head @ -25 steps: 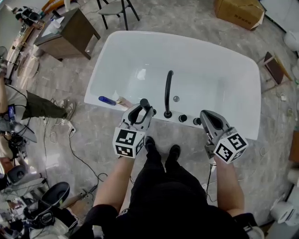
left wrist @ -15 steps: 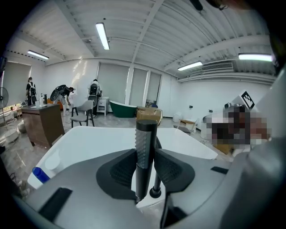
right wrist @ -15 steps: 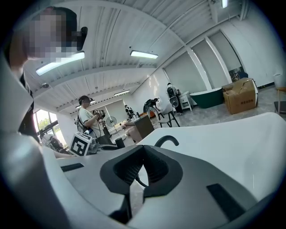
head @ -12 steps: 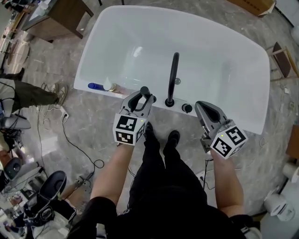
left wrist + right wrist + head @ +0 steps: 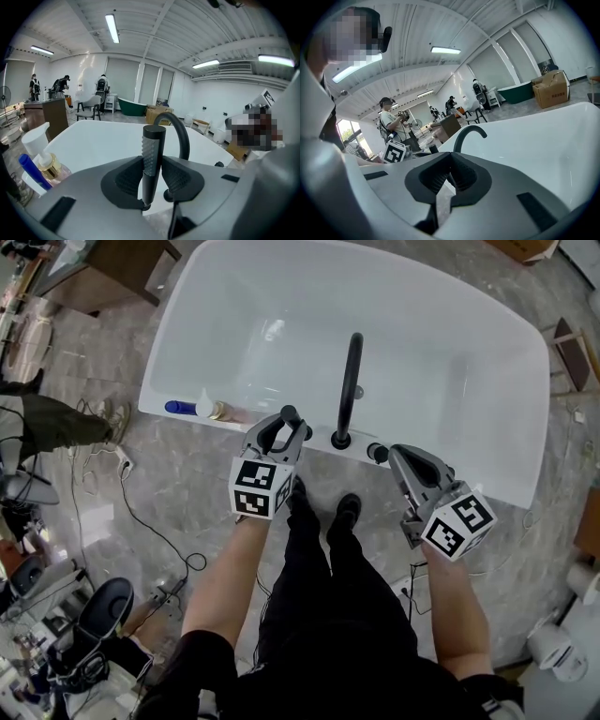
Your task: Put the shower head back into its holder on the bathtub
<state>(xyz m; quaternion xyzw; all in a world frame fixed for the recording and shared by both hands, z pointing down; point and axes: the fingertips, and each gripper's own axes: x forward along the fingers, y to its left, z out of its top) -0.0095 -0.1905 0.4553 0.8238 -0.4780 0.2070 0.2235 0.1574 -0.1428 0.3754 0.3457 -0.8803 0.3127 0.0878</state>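
Note:
A black stick-shaped shower head (image 5: 152,157) stands upright between my left gripper's (image 5: 153,180) ribbed pads, which are shut on it. In the head view that left gripper (image 5: 284,430) hangs over the near rim of the white bathtub (image 5: 487,486), just left of the black curved faucet (image 5: 351,381); the shower head's tip (image 5: 290,414) pokes out above the jaws. The holder itself is hidden under the gripper. My right gripper (image 5: 401,458) is shut with nothing in it, by the rim next to a black knob (image 5: 375,452). In its own view the right gripper (image 5: 449,180) faces the faucet (image 5: 466,133).
A pump bottle (image 5: 211,410) and a blue tube (image 5: 178,408) lie on the rim to the left, also seen as the bottle (image 5: 47,164) in the left gripper view. A wooden cabinet (image 5: 103,277) stands far left. Cables (image 5: 141,512) trail across the floor. People stand in the background.
Both grippers have sunk toward the tub's near rim, the left still holding the shower head. The tub and faucet now sit nearer in the head view.

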